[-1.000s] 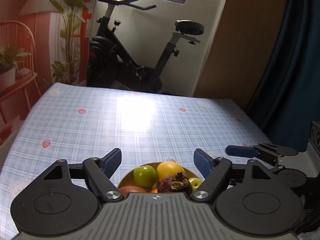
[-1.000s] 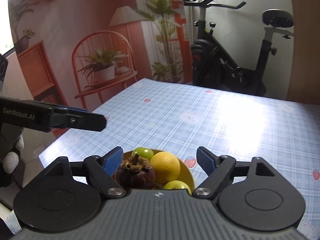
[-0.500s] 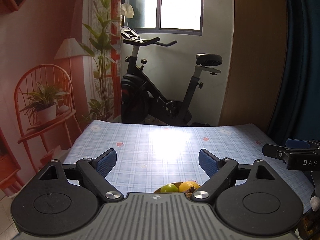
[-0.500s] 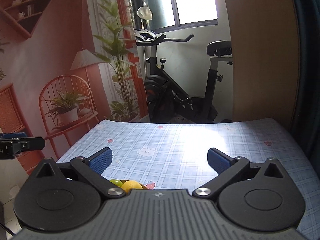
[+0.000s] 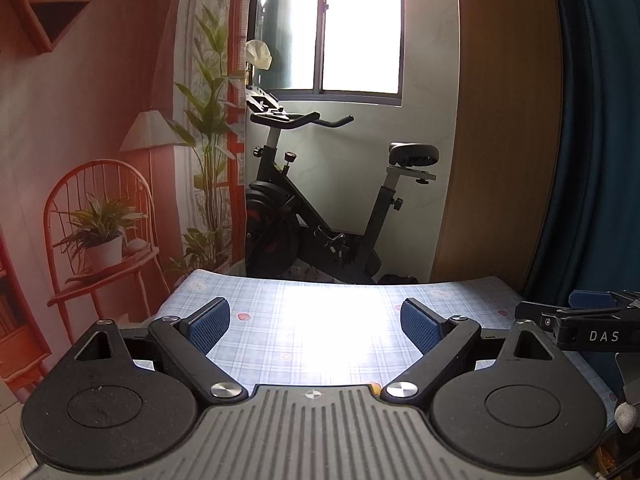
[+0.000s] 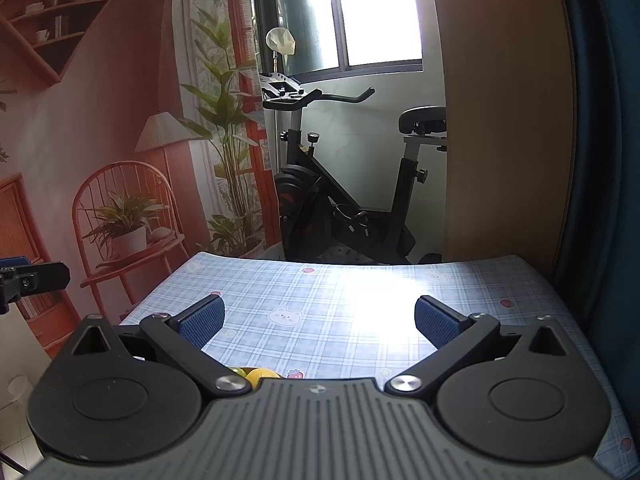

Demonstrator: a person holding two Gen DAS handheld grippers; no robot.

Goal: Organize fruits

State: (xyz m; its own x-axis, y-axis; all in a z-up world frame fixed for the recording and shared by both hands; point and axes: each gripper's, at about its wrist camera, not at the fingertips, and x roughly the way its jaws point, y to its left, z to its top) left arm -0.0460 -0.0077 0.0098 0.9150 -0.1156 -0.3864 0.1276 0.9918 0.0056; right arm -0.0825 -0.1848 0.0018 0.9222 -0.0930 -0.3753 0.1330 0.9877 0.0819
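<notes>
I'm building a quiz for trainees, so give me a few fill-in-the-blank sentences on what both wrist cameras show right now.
1. Both the left gripper and the right gripper are ____, holding nothing.
2. The tablecloth has a blue ____ pattern.
3. Beyond the table stands a black exercise ____.
4. In the right wrist view, an orange peeks out beside a ____ fruit.

Missing words: open; plaid; bike; green

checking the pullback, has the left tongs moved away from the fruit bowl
Yes. The left tongs backed up and tilted upward: against the fixed exercise bike, now fully visible, the bowl has slipped under the tool body.
</notes>
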